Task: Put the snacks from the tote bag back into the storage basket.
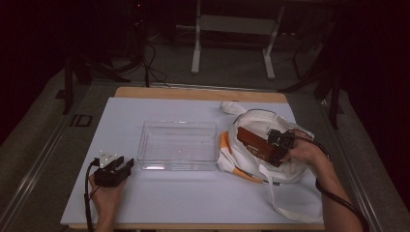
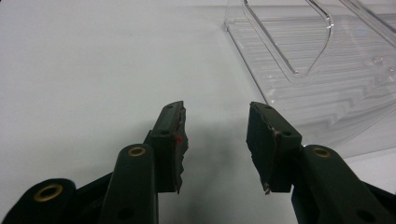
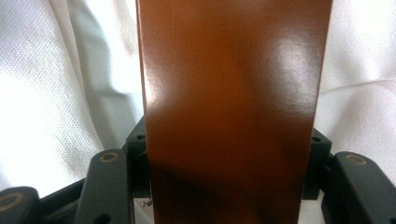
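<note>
A brown box [image 1: 256, 143] lies slanted over the white cloth bag [image 1: 270, 166] at the table's right. My right gripper [image 1: 279, 145] is shut on the box's near end; in the right gripper view the glossy brown box [image 3: 233, 107] sits between both jaws, with white bag fabric [image 3: 60, 93] behind it. My left gripper [image 1: 115, 170] rests on the white mat at the front left, open with nothing between its pads [image 2: 176, 140]. A clear plastic bin [image 1: 178, 145] stands mid-table, and its corner [image 2: 327, 70] lies just right of the left jaws.
The white mat [image 1: 159, 198] covers a wooden table. The bag's straps [image 1: 290, 208] trail toward the front right edge, and an orange strip [image 1: 225, 142] shows at the bag's left side. Dark table legs and cables stand on the floor beyond.
</note>
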`<state>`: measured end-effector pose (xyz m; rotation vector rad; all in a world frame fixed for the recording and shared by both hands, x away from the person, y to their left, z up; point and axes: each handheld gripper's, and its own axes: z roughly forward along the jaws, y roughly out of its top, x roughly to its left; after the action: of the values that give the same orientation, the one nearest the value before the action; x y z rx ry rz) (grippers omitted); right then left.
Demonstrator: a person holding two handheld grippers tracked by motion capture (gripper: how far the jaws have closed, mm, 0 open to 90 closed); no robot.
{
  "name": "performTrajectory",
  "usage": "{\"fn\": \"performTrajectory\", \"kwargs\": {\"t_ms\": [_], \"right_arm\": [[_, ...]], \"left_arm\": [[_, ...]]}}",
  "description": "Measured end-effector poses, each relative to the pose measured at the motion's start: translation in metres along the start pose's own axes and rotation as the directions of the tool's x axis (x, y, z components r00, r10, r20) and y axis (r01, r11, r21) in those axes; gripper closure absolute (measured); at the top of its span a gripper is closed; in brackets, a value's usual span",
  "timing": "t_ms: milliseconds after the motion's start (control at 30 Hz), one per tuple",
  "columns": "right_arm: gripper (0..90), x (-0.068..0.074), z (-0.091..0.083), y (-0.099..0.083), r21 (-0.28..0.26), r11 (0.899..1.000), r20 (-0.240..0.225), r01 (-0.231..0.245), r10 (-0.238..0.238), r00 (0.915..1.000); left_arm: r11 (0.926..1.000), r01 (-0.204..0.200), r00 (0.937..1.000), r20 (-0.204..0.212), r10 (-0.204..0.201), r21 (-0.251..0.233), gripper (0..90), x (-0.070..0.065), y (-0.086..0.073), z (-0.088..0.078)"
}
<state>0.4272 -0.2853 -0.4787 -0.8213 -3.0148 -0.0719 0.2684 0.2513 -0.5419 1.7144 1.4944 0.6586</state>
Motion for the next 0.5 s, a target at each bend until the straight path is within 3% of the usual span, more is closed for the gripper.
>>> {"fn": "performTrajectory", "kwargs": {"t_ms": [500], "right_arm": [[43.6, 0.0015, -0.0034, 0.0001, 0.000, 0.999, 0.013, 0.036, -0.036, 0.9993]], "left_arm": [[1.0000, 0.001, 1.0000, 0.001, -0.001, 0.000, 57.3, 0.0002, 0.0000, 0.0001]]}}
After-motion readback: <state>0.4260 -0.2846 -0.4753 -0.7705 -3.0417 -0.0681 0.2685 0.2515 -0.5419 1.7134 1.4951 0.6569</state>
